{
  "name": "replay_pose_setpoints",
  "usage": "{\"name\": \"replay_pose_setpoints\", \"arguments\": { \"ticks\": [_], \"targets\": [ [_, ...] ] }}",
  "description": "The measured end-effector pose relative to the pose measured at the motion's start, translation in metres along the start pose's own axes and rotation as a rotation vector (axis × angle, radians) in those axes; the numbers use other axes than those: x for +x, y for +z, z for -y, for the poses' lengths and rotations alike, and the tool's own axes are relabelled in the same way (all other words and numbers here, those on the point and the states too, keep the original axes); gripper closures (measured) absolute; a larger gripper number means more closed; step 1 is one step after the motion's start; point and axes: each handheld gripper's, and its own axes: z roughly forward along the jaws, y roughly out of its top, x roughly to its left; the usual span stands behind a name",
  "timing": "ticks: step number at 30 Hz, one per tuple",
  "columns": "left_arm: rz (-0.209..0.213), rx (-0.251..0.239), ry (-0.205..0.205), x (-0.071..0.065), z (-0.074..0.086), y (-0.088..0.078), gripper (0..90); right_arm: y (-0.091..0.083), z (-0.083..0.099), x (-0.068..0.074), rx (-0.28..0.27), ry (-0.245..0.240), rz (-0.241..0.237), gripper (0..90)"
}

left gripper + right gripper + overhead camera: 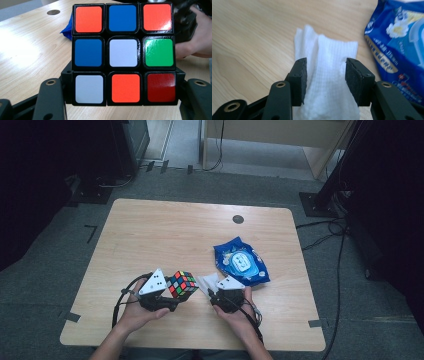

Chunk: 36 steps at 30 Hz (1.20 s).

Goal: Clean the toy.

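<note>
Left gripper (176, 296) clamps a scrambled multicoloured puzzle cube (182, 284) between its jaws, above the near middle of the pale wooden table (150, 235). Right gripper (325, 72): jaws parted, a folded white wet wipe (325, 82) between them, grip uncertain. Blue plastic wipes packet (241, 262) lies just beyond.

The wooden table (150, 235) has rounded corners and a small round dark hole (238, 219) near its edge at 12 o'clock. It stands on a grey carpet floor (45, 270). Black cables (340, 250) lie on the floor at 3 o'clock from the table. At 11 o'clock stands a dark stand base (92, 195).
</note>
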Motion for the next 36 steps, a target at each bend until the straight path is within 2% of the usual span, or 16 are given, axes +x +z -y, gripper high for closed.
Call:
{"name": "replay_pose_setpoints", "arguments": {
  "ticks": [3,5,7,10,13,15,17,19,21,24,27,32,36],
  "targets": [
    [0.001,0.0,-0.001,0.001,0.0,-0.001,33.9,0.005,0.004,-0.002,0.028,-0.001,-0.001,54.2],
    [0.002,-0.003,-0.001,0.0,0.0,-0.001,33.9,0.006,0.005,-0.003,0.026,0.017,-0.014,55.3],
    [0.002,-0.002,0.002,0.0,0.0,-0.002,33.9,0.006,0.006,-0.004,0.024,0.027,-0.021,63.8],
    [-0.003,0.002,0.006,-0.001,0.0,-0.001,33.9,0.006,0.007,-0.006,0.011,0.034,-0.023,84.6],
    [-0.004,0.002,0.009,-0.001,0.0,0.0,33.9,0.003,0.006,-0.008,0.007,0.06,-0.032,88.5],
    [-0.008,0.005,0.014,-0.002,0.0,0.001,33.9,-0.006,0.002,-0.009,-0.048,0.104,-0.057,88.7],
    [-0.01,0.01,0.021,-0.003,0.001,0.003,33.9,-0.02,-0.007,-0.009,-0.138,0.135,-0.102,88.7],
    [-0.009,0.017,0.027,-0.004,0.002,0.005,33.9,-0.04,-0.018,-0.005,-0.237,0.14,-0.132,88.7],
    [-0.012,0.029,0.039,-0.006,0.003,0.008,33.9,-0.055,-0.025,0.0,-0.309,0.14,-0.162,88.7],
    [-0.005,0.038,0.048,-0.011,0.004,0.013,33.9,-0.073,-0.034,0.009,-0.383,0.139,-0.2,88.7],
    [0.003,0.047,0.061,-0.016,0.004,0.017,33.9,-0.08,-0.04,0.019,-0.415,0.132,-0.271,88.7],
    [0.01,0.043,0.069,-0.021,0.004,0.02,33.9,-0.081,-0.042,0.031,-0.429,0.111,-0.307,88.7],
    [0.021,0.036,0.067,-0.023,0.003,0.021,33.9,-0.079,-0.041,0.035,-0.428,0.127,-0.33,88.7]
  ]
}}
